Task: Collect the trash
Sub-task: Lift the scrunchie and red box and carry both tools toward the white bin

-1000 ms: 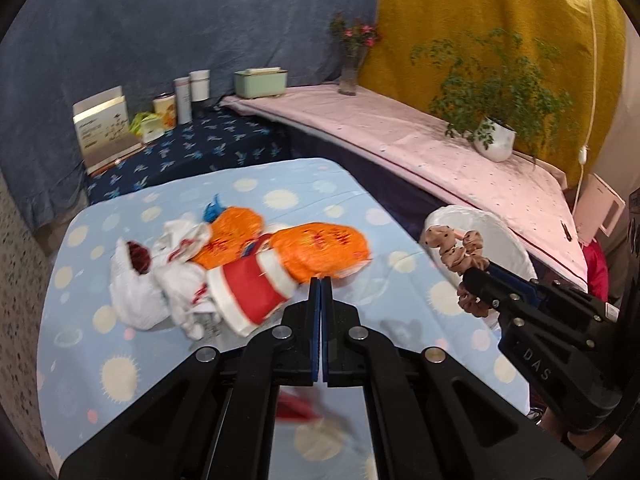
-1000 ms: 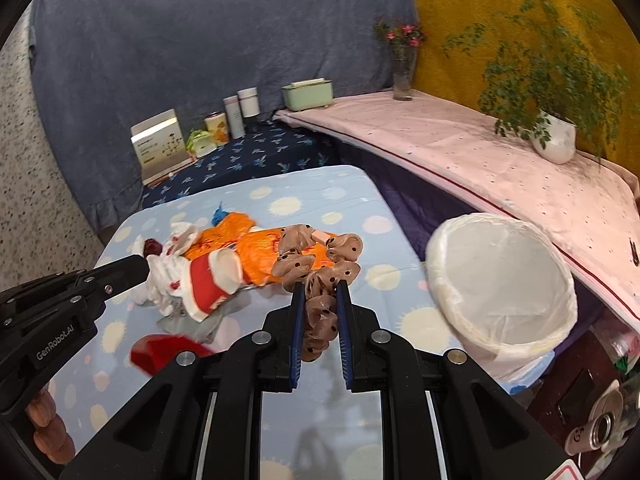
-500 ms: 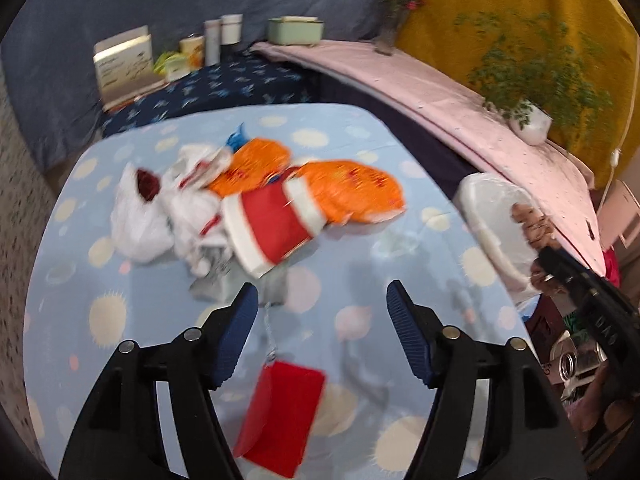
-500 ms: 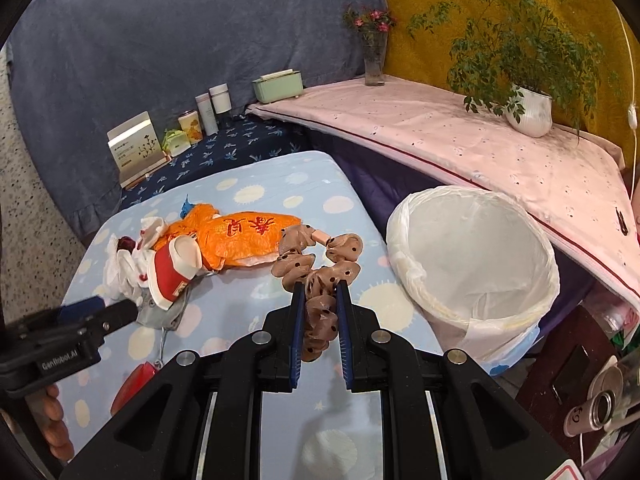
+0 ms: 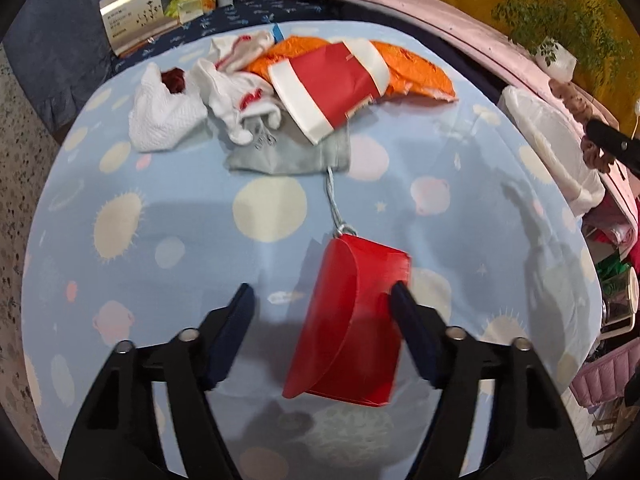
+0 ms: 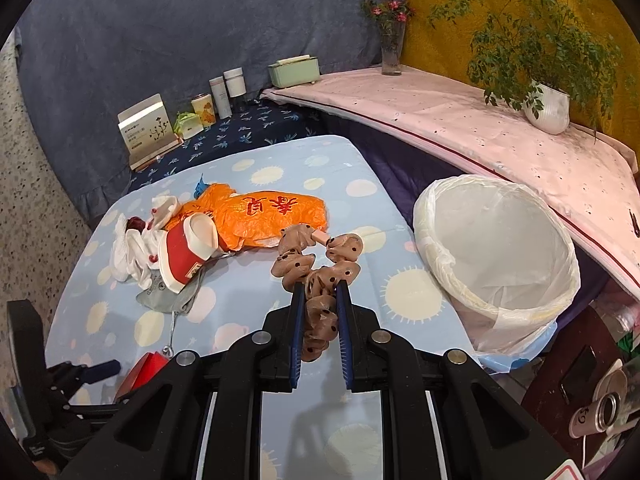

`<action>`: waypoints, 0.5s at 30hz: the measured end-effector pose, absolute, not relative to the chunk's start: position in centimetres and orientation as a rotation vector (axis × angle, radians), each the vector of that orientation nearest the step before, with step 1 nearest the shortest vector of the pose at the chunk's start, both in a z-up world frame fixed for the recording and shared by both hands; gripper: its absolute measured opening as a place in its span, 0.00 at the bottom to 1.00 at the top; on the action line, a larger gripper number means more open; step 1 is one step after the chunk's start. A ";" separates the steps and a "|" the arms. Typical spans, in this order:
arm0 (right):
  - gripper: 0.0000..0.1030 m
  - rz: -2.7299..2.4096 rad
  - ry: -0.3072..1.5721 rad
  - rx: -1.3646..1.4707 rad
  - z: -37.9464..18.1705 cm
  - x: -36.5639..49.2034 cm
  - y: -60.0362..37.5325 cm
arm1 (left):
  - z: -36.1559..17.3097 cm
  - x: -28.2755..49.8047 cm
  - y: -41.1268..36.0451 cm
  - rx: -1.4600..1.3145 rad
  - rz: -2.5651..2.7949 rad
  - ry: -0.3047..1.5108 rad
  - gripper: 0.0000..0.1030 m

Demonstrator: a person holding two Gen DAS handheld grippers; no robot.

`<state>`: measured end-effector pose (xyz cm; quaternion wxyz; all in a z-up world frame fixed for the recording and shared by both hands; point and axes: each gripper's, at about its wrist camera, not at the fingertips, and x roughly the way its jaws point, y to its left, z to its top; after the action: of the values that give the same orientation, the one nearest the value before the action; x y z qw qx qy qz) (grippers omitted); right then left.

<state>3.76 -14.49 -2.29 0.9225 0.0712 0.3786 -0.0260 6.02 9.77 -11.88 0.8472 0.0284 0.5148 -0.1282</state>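
Left tongs (image 5: 322,300) spread and closing, red paper box (image 5: 356,320) lain between them on the table (image 5: 120,240), dotted scrunchie (image 6: 320,276) clenched in right tongs (image 6: 319,300), lined bin (image 6: 496,256) just beside.

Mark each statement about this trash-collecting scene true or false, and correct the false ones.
1. The right tool grips a spotted brown scrunchie. True.
2. The white-lined bin already holds the orange bag. False: the orange bag lies on the blue tablecloth.
3. The red box lies between the fingers of the left tool, which are closing. True.
4. The left tool is clamped on a white paper towel. False: the white paper towel lies apart in the pile.
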 end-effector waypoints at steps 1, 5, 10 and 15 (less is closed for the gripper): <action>0.14 -0.051 0.778 0.145 -2.3 3.8 -14.4 | -12.0 6.1 9.7 0.059 -0.276 1.092 0.55; 0.14 -0.049 0.780 0.143 -2.3 3.7 -14.1 | -12.9 5.9 9.2 0.061 -0.317 1.126 0.57; 0.14 -0.052 0.784 0.144 -2.5 3.7 -14.1 | -13.2 5.5 8.9 0.085 -0.309 1.112 0.53; 0.14 -0.047 0.787 0.143 -2.5 3.8 -14.0 | -12.4 5.2 8.7 0.068 -0.335 1.100 0.47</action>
<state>3.81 -14.04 -2.50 0.9209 0.0695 0.3828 -0.0229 5.24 8.68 -12.40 0.8388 0.0324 0.5199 -0.1584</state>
